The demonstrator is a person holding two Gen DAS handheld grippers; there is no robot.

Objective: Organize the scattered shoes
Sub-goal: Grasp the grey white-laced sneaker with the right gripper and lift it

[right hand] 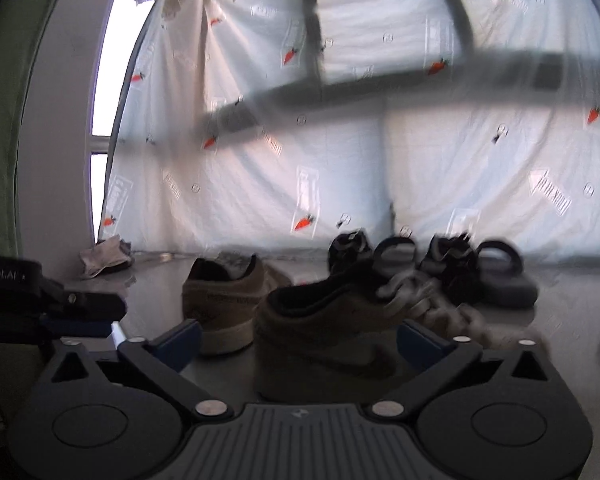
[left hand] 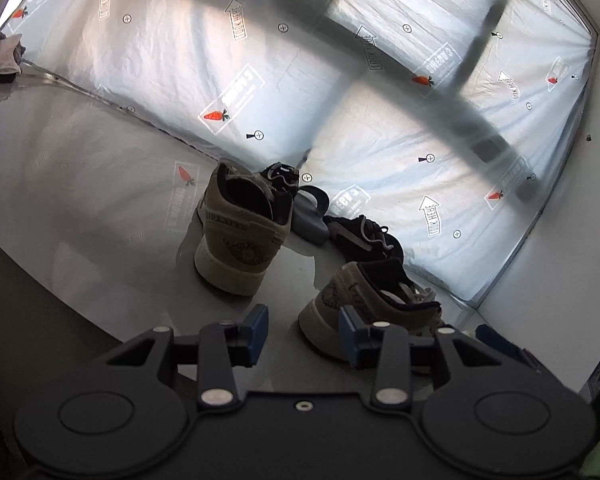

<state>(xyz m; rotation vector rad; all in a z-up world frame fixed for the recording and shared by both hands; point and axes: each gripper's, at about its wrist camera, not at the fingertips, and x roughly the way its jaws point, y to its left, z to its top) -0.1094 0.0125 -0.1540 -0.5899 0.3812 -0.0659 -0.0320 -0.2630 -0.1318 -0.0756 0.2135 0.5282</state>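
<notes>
Our left claw (left hand: 303,334) hangs spread above the floor (left hand: 100,200), holding nothing. Our right claw (right hand: 298,344) gapes around a brown sneaker (right hand: 332,332), pads apart from it. Other shoes line the plastic-covered window (left hand: 380,80).

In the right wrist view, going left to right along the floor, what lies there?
Crumpled cloth → far tan sneaker → near tan sneaker between the open right claw's fingers → grey slide sandal.
</notes>
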